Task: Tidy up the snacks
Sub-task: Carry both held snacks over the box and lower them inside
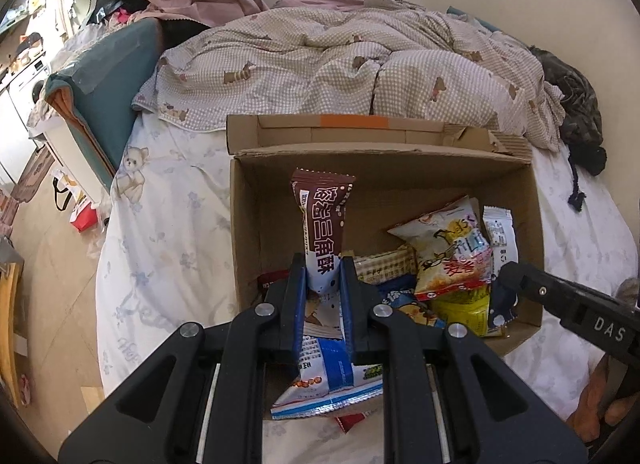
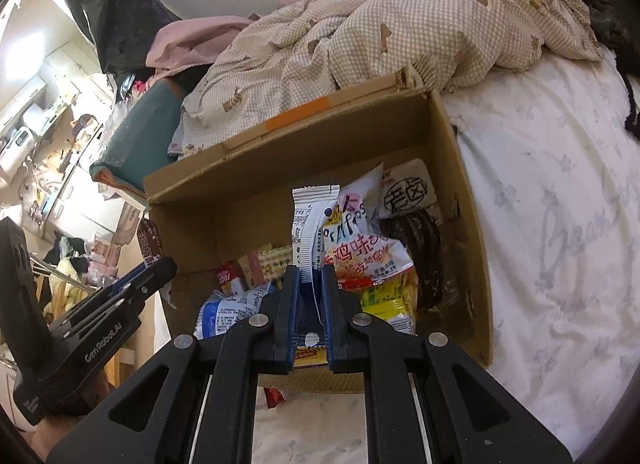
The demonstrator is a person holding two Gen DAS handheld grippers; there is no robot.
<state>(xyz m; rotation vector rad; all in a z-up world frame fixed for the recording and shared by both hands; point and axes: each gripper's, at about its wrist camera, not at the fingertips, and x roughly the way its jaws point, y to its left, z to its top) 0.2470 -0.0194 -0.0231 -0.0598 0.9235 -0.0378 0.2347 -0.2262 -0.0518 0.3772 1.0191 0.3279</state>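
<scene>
An open cardboard box (image 1: 524,200) (image 2: 460,168) sits on the bed with several snack packets in it. My left gripper (image 1: 323,264) is shut on a brown and white snack bar packet (image 1: 322,220), which stands upright over the box's left part. Over the box's right part, a white packet (image 2: 310,224) with its printed back showing is clamped in my right gripper (image 2: 310,274). That white packet (image 1: 498,232) and the right gripper's black fingers (image 1: 516,276) also show in the left wrist view. The left gripper (image 2: 160,268) appears at the left of the right wrist view.
In the box lie a white and red chip bag (image 1: 448,252) (image 2: 360,240), a yellow packet (image 1: 464,308) (image 2: 384,300) and a blue packet (image 2: 228,312). A rumpled checked quilt (image 1: 340,64) lies behind the box. A blue-white packet (image 1: 328,384) lies on the white sheet (image 2: 560,224) by the box front.
</scene>
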